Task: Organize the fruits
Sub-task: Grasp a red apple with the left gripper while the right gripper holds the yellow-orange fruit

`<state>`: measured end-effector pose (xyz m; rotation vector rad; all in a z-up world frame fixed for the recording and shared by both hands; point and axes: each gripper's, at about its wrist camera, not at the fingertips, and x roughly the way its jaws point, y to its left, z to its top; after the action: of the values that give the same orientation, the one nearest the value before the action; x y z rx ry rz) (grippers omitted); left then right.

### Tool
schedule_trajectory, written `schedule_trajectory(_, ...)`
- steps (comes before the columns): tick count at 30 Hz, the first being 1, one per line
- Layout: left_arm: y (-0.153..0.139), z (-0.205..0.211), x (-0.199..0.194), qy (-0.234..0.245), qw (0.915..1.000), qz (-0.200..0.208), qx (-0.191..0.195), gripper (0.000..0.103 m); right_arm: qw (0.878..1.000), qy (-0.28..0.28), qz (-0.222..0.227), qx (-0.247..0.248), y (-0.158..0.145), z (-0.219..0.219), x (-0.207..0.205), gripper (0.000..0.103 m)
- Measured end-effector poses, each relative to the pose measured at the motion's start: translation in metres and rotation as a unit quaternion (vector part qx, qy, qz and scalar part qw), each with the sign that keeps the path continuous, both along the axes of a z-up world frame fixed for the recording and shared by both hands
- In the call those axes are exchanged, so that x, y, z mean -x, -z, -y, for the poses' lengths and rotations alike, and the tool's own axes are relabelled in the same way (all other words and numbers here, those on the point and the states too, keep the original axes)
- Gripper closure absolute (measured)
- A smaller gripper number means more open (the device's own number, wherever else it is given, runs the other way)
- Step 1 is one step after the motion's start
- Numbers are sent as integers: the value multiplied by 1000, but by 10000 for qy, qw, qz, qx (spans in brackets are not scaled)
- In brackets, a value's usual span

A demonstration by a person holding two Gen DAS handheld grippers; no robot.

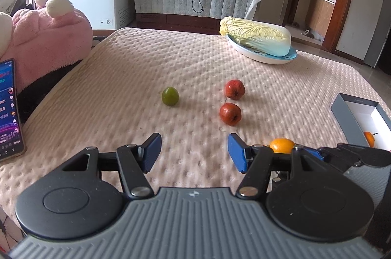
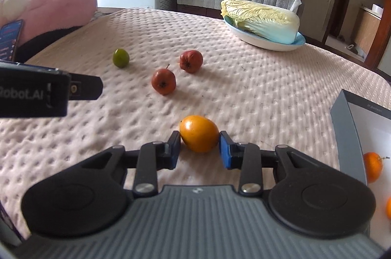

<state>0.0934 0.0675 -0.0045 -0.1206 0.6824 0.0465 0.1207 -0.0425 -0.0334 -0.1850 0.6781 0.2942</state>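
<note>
On the pink quilted table lie a green fruit (image 1: 170, 96) and two red fruits (image 1: 234, 89) (image 1: 230, 114); they also show in the right wrist view: the green fruit (image 2: 120, 58), the red ones (image 2: 191, 61) (image 2: 163, 81). My right gripper (image 2: 200, 149) is shut on an orange fruit (image 2: 199, 133), its blue pads touching both sides, low over the cloth. That fruit shows in the left wrist view (image 1: 281, 145). My left gripper (image 1: 194, 151) is open and empty above the cloth. A grey box (image 2: 347, 136) at the right holds two small oranges (image 2: 372, 166).
A blue-rimmed plate (image 1: 271, 59) with a napa cabbage (image 1: 256, 37) stands at the back right. A pink plush toy (image 1: 46, 39) and a lit phone (image 1: 9, 109) are at the left edge. Beyond the table are a white freezer and a cabinet.
</note>
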Motion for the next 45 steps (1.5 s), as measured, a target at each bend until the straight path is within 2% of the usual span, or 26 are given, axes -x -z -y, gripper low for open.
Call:
schedule_trajectory(4,-1,12,-2,208,9998,56,7,37,9983,172,-338,-444,-11,17,13,66)
schedule_trajectory(8,-1,20,-9,326,9992,51,247,37,9977,198,-279,-587,-29,37,36,66)
schedule_trajectory(11,1,23,-16,270,9990,14,346,32,9961,275,-258,-794,-43,55,53,66)
schedule_trajectory(19,19,33,-52,214,9997,-122,16,31,9915,235,-99,-1278,-64,81,103,66)
schedule_trajectory(24,28,40,-69,176,9997,-138,8,31,9922,109,-83,-1235,-63,86,105,66)
schedule_trajectory(27,33,49,-77,227,9995,-167,-135,33,9914,154,-158,-1289,-61,93,101,66)
schedule_trajectory(29,38,52,-81,263,9992,-227,-199,38,9911,155,-162,-1313,-61,96,99,66)
schedule_trajectory(33,45,53,-85,280,9987,-254,-334,59,9909,121,-132,-1337,-62,98,99,66)
schedule_trajectory(34,45,53,-85,271,9986,-248,-368,60,9910,115,-132,-1328,-62,98,97,66)
schedule_trajectory(36,45,52,-84,273,9986,-229,-380,72,9910,125,-153,-1326,-60,98,96,66)
schedule_trajectory(38,45,51,-83,278,9986,-221,-390,77,9908,133,-172,-1336,-59,98,94,66)
schedule_trajectory(41,45,50,-82,304,9985,-213,-402,78,9911,129,-172,-1315,-58,96,93,66)
schedule_trajectory(43,43,48,-80,303,9989,-241,-248,78,9912,144,-194,-1304,-56,96,92,66)
schedule_trajectory(44,43,48,-80,285,9990,-269,-198,70,9910,162,-209,-1309,-56,96,92,66)
schedule_trajectory(45,42,49,-79,296,9990,-275,-205,48,9908,176,-216,-1323,-56,97,91,66)
